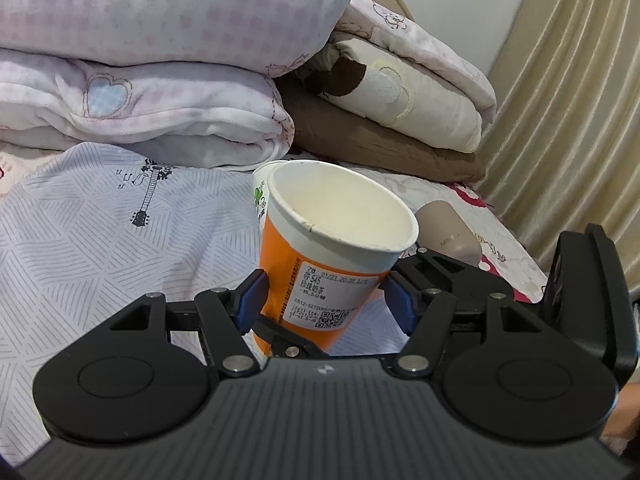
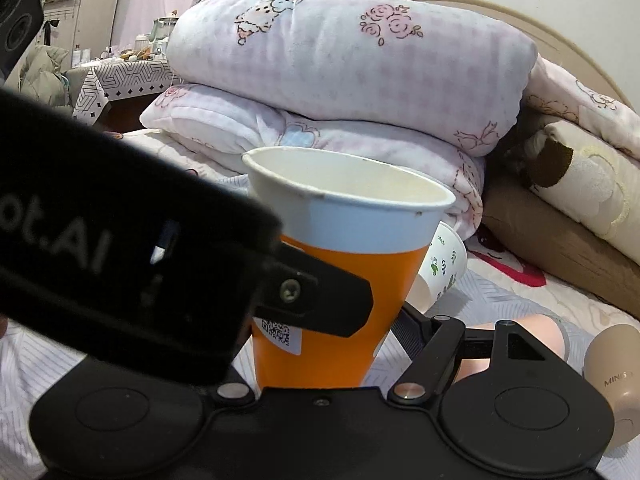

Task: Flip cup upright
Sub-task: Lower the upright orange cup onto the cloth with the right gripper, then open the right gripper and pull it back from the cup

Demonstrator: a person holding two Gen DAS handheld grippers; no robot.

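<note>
The orange cup (image 1: 320, 264) stands mouth-up, close to vertical with a slight lean, its white rim open to the ceiling and its printed label facing the left wrist camera. It sits low over the bed (image 1: 100, 240), caught between both sets of tongs at once; whether its base already rests on the sheet is hidden behind the tool bodies. Judging by the mouth facing up, the flip looks essentially done and what remains is letting go.

The left tongs (image 1: 322, 302) have their blue pads (image 1: 247, 304) against the cup's lower wall on either side, pinching it; gripping low on the narrower part probably keeps the thin paper from buckling at the rim. In the right wrist view that same tool crosses the frame as a large black shape in front of the cup. The right tongs (image 2: 320, 332) straddle the cup's base, one finger (image 2: 408, 332) visible just beside the wall, the other hidden, so I cannot tell whether they press or merely bracket it.

A second, white cup with green leaf print (image 2: 442, 264) lies tipped just behind the orange one. A beige rounded device (image 2: 612, 376) lies on the bed to the right, and folded quilts (image 1: 160, 80) are stacked behind. The soft bedding may let a released cup topple.
</note>
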